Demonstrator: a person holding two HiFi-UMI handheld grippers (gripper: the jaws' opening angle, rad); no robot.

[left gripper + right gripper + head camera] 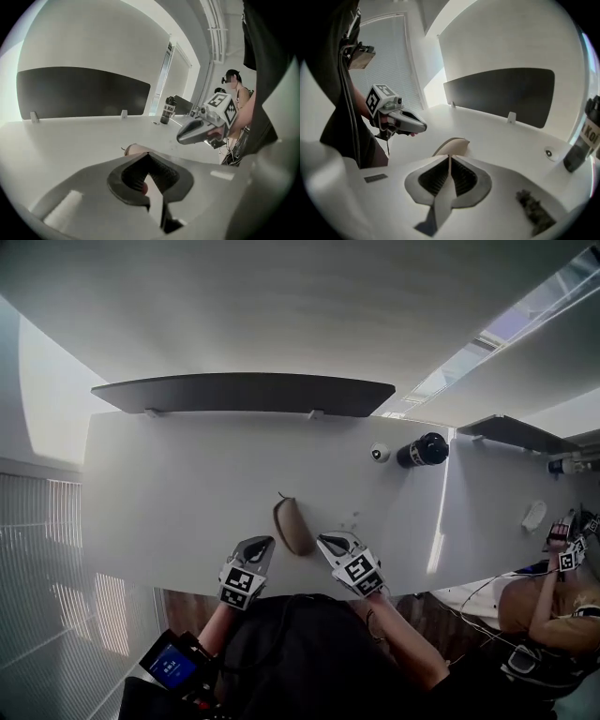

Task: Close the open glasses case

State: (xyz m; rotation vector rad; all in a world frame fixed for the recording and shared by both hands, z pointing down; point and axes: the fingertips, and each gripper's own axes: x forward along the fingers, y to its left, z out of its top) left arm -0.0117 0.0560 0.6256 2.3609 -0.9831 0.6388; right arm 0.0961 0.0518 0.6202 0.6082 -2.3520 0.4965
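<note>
A brown glasses case (pixel 292 526) lies on the white table (pixel 169 493) near its front edge; its lid looks down. My left gripper (pixel 264 543) hovers just left of the case, jaws together and empty. My right gripper (pixel 325 541) hovers just right of it, with only a thin slit between its pads and nothing in it. In the left gripper view the case (pixel 132 149) peeks over my jaw tips, and the right gripper (pixel 183 137) hangs beyond it. In the right gripper view the case (pixel 452 146) sits just past my tips, with the left gripper (pixel 423 126) at the left.
A black bottle (pixel 424 450) and a small white round object (pixel 380 453) stand at the back right. A dark partition panel (pixel 244 393) runs along the table's far edge. Another person (pixel 562 563) works at the neighbouring desk on the right.
</note>
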